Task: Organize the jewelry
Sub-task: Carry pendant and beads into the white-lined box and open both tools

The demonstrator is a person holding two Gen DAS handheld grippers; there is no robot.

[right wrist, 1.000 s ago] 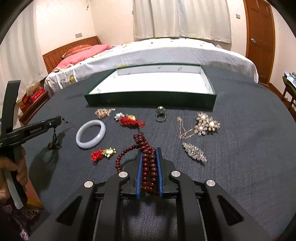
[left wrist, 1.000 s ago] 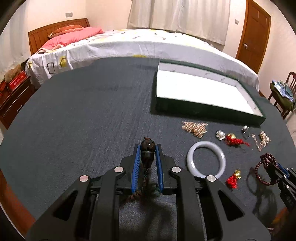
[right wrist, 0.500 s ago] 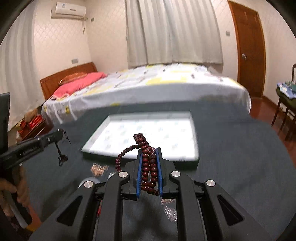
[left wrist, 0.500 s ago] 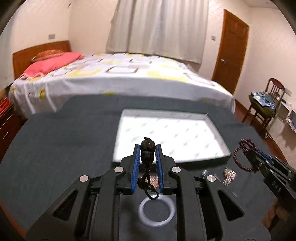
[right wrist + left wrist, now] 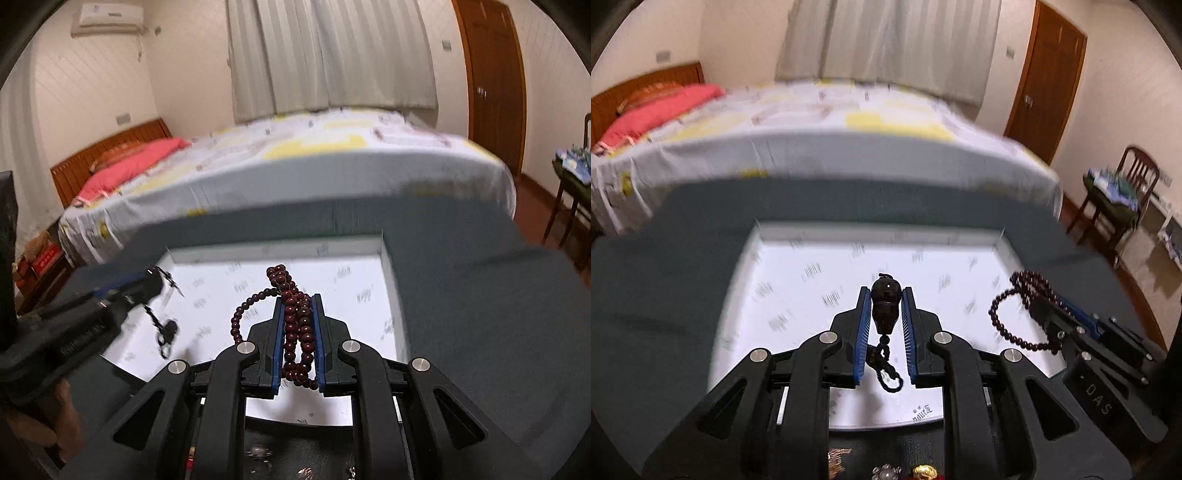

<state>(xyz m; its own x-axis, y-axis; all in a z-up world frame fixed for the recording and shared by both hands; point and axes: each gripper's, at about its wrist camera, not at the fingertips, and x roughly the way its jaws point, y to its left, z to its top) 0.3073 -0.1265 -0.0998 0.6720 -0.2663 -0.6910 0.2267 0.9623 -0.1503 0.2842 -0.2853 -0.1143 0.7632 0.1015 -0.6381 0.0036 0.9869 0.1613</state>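
My left gripper [image 5: 885, 295] is shut on a dark bead pendant [image 5: 884, 304] whose cord hangs below, held above the white-lined tray [image 5: 812, 266]. My right gripper [image 5: 298, 301] is shut on a dark red bead bracelet [image 5: 295, 325], also above the tray [image 5: 354, 273]. The right gripper with the bracelet [image 5: 1023, 306] shows at the right of the left wrist view. The left gripper with the hanging pendant [image 5: 166, 328] shows at the left of the right wrist view.
The tray lies on a dark grey tabletop [image 5: 665, 258]. A few small jewelry pieces [image 5: 886, 470] lie on the table in front of the tray. A bed [image 5: 812, 122] stands beyond the table, a chair [image 5: 1123, 199] at the right.
Both grippers have lifted their pieces off the table and moved forward over the tray. The loose jewelry has dropped to the bottom edge of both views.
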